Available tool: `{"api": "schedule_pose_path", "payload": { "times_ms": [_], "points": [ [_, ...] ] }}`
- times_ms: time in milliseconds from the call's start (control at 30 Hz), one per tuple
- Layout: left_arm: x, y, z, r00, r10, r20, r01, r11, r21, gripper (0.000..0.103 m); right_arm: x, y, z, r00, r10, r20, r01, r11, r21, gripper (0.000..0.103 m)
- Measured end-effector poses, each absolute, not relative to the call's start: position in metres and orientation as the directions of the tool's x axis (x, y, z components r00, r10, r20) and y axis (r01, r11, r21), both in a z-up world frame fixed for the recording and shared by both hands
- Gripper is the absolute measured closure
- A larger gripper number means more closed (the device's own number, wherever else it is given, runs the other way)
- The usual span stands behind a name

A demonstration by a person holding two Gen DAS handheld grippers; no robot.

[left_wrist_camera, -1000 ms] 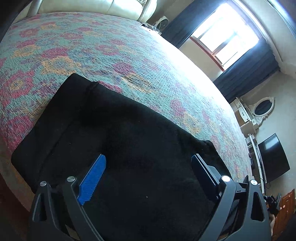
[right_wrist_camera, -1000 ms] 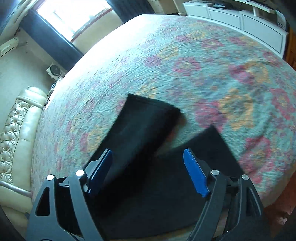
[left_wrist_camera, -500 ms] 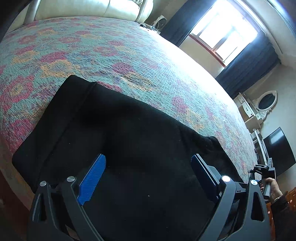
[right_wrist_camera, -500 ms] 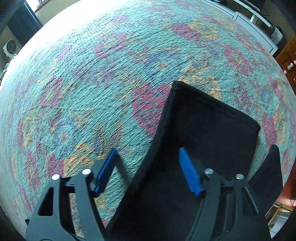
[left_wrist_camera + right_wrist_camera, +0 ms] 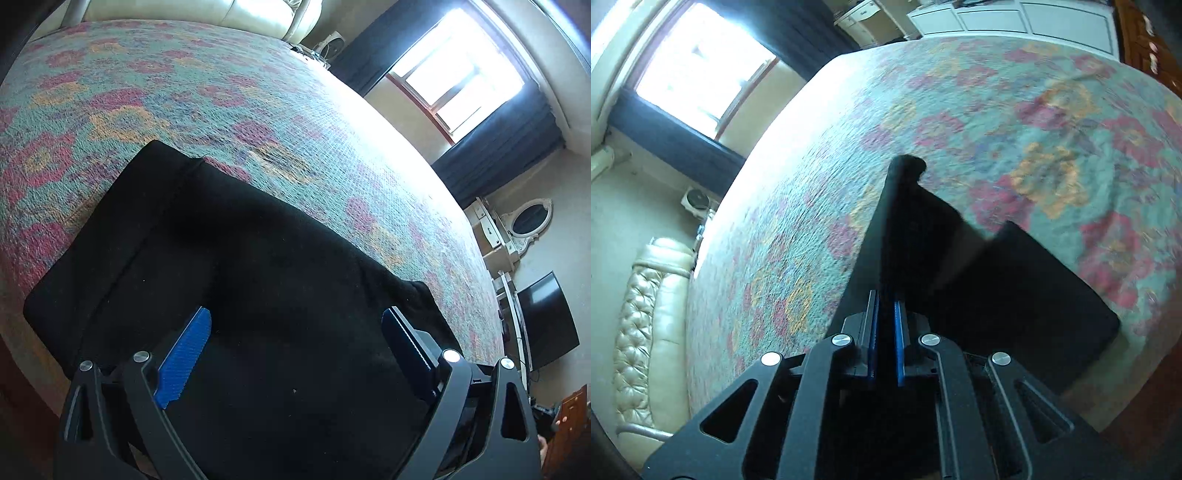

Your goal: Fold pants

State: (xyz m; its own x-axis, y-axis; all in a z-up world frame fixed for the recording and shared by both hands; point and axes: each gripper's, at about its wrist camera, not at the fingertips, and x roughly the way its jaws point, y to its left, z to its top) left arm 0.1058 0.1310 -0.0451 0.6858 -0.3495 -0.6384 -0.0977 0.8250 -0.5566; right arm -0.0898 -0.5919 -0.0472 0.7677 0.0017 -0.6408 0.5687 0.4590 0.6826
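Left wrist view: the left hand-held gripper (image 5: 295, 343) hangs spread wide over the black pants (image 5: 236, 258), its 2 blue pads clear of the cloth, gripping nothing. The pants lie flat on the floral bedspread (image 5: 221, 96) near the bed's edge. No readable writing.

Right wrist view: the right hand-held gripper (image 5: 885, 325) is clamped on a lifted fold of the pants (image 5: 1015, 295) — the picture is blurred.

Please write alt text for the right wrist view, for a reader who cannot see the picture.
The right gripper is shut on an edge of the black pants, lifting a fold of cloth above a floral bedspread. A bright window and a cream tufted headboard are at the left.
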Motion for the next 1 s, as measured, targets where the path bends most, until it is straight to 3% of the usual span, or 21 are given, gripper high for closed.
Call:
{"api": "schedule_pose_path", "payload": {
  "times_ms": [167, 267, 300, 367, 400, 433, 533, 700, 800, 867, 933, 1000],
  "points": [
    [0.106, 0.125, -0.044, 0.681, -0.325, -0.656, -0.100, 0.847, -0.523, 0.011, -0.142, -0.610, -0.109, 0.761, 0.092, -0.643, 0.593, 0.306, 0.745, 0.096],
    [0.106, 0.121, -0.043, 0.671, -0.313, -0.671, -0.095, 0.862, -0.498, 0.011, -0.148, -0.615, -0.134, 0.805, 0.135, -0.578, 0.543, 0.225, 0.809, 0.095],
    [0.106, 0.121, -0.043, 0.669, -0.313, -0.674, -0.095, 0.863, -0.496, 0.011, -0.151, -0.617, -0.137, 0.823, 0.122, -0.555, 0.527, 0.201, 0.826, 0.090],
    [0.106, 0.123, -0.043, 0.667, -0.317, -0.674, -0.099, 0.859, -0.502, 0.011, -0.152, -0.624, -0.147, 0.870, 0.119, -0.479, 0.462, 0.145, 0.875, 0.068],
    [0.105, 0.123, -0.043, 0.667, -0.319, -0.673, -0.102, 0.856, -0.507, 0.011, -0.154, -0.626, -0.152, 0.885, 0.121, -0.449, 0.436, 0.122, 0.892, 0.066],
    [0.106, 0.125, -0.044, 0.667, -0.320, -0.673, -0.104, 0.854, -0.510, 0.011, -0.155, -0.627, -0.154, 0.890, 0.119, -0.440, 0.428, 0.110, 0.897, 0.066],
    [0.106, 0.125, -0.043, 0.663, -0.318, -0.678, -0.111, 0.853, -0.509, 0.011, -0.156, -0.625, -0.145, 0.880, 0.124, -0.458, 0.437, 0.166, 0.884, 0.097],
    [0.103, 0.129, -0.043, 0.661, -0.331, -0.674, -0.121, 0.839, -0.531, 0.011, -0.183, -0.629, -0.126, 0.888, 0.075, -0.454, 0.442, 0.131, 0.887, 0.098],
    [0.103, 0.130, -0.044, 0.663, -0.339, -0.668, -0.121, 0.831, -0.542, 0.011, -0.186, -0.633, -0.143, 0.849, 0.077, -0.523, 0.511, 0.132, 0.849, 0.098],
    [0.103, 0.128, -0.043, 0.659, -0.334, -0.674, -0.117, 0.840, -0.530, 0.011, -0.184, -0.632, -0.162, 0.853, 0.108, -0.511, 0.505, 0.084, 0.859, 0.097],
    [0.103, 0.127, -0.041, 0.649, -0.330, -0.685, -0.114, 0.848, -0.517, 0.011, -0.189, -0.630, -0.170, 0.889, 0.100, -0.446, 0.446, 0.024, 0.895, 0.090],
    [0.102, 0.126, -0.040, 0.644, -0.333, -0.689, -0.113, 0.849, -0.516, 0.011, -0.182, -0.624, -0.167, 0.911, 0.121, -0.393, 0.395, 0.012, 0.919, 0.068]
  ]
}}
